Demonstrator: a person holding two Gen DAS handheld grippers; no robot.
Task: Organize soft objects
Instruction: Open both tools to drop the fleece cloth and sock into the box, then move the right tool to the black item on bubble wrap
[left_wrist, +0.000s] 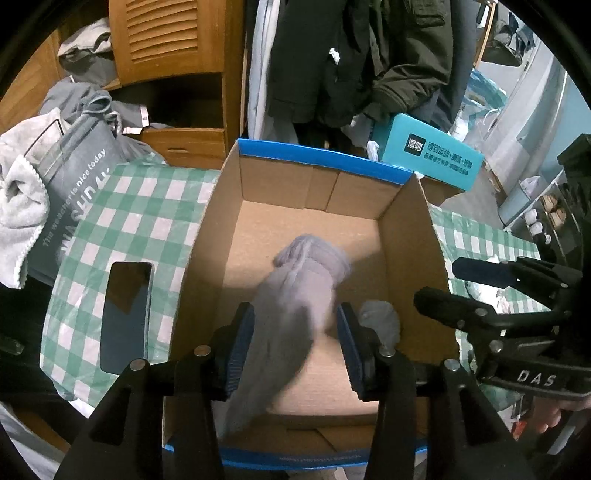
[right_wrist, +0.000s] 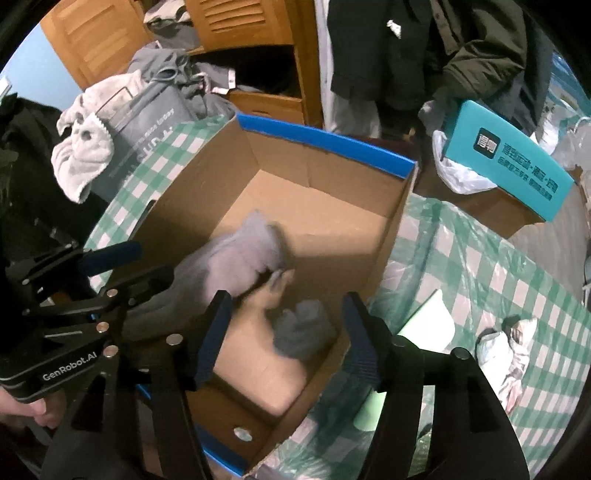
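Observation:
An open cardboard box (left_wrist: 410, 240) with blue edging stands on a green checked cloth (left_wrist: 147, 214). A grey sock (left_wrist: 299, 295), blurred, hangs down into the box between the fingers of my left gripper (left_wrist: 293, 314); the right pad stands clear of it, so the jaws are open. A second grey lump (left_wrist: 380, 321) lies by the box's right wall. In the right wrist view my right gripper (right_wrist: 286, 299) is open over the box (right_wrist: 332, 206), with that grey lump (right_wrist: 299, 332) below and between its fingers, untouched. The long grey sock (right_wrist: 240, 258) trails from the left gripper (right_wrist: 153, 262).
A dark phone (left_wrist: 127, 317) lies on the cloth left of the box. A grey bag (left_wrist: 74, 177) and white towel (left_wrist: 18, 206) sit far left, a teal box (left_wrist: 428, 158) behind. A patterned sock (right_wrist: 509, 347) and a pale flat item (right_wrist: 428, 321) lie right of the box.

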